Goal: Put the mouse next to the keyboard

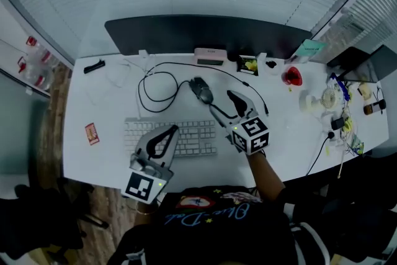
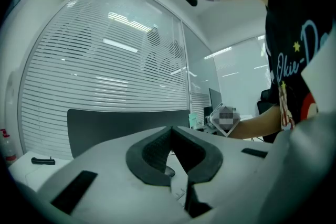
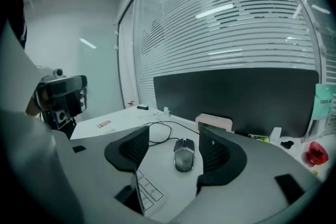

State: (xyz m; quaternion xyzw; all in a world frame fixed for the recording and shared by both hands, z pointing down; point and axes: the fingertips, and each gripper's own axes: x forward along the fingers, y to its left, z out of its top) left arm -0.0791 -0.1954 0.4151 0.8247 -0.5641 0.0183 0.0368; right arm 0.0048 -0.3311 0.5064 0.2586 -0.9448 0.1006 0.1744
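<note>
The dark grey wired mouse (image 1: 201, 91) lies on the white desk (image 1: 111, 96) behind the right end of the white keyboard (image 1: 170, 136). Its cable (image 1: 158, 95) loops off to the left. My right gripper (image 1: 223, 102) is open and points at the mouse from the front right, just short of it. In the right gripper view the mouse (image 3: 184, 155) sits a little ahead, between the lines of the two jaws of the right gripper (image 3: 174, 139), untouched, and a keyboard corner (image 3: 149, 190) shows below. My left gripper (image 1: 171, 131) hovers over the keyboard, shut and empty, its tips meeting (image 2: 170, 131).
A wide dark monitor (image 1: 205, 34) stands along the back, with a pinkish box (image 1: 211, 56) at its foot. A red thing (image 1: 293, 76), a small fan (image 1: 329, 97) and cables crowd the right end. A red card (image 1: 92, 132) and a black item (image 1: 94, 66) lie left.
</note>
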